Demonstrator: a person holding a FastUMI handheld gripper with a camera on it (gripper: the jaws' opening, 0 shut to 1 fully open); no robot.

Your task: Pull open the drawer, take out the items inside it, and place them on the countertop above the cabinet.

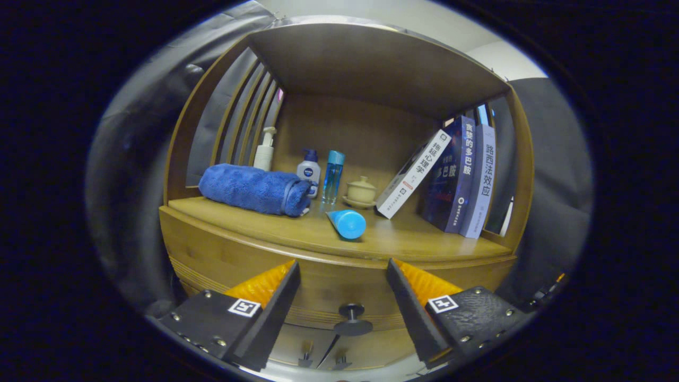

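Note:
My gripper [342,268] is open, its fingers spread wide in front of the wooden cabinet, with nothing between them. The drawer front [339,289] lies just ahead of the fingers, and its dark round knob [352,318] sits low between them; the drawer looks pulled out slightly. Above it runs the countertop [414,241]. On it a light blue tube [346,223] lies on its side near the front edge, beyond the fingers. A rolled blue towel [254,189] rests to the tube's left.
At the back of the countertop stand a white pump bottle [264,150], a small white bottle [308,170], a clear blue bottle [333,175] and a lidded beige cup [361,191]. A leaning white book [415,174] and upright books [464,175] fill the right side. A shelf roof hangs overhead.

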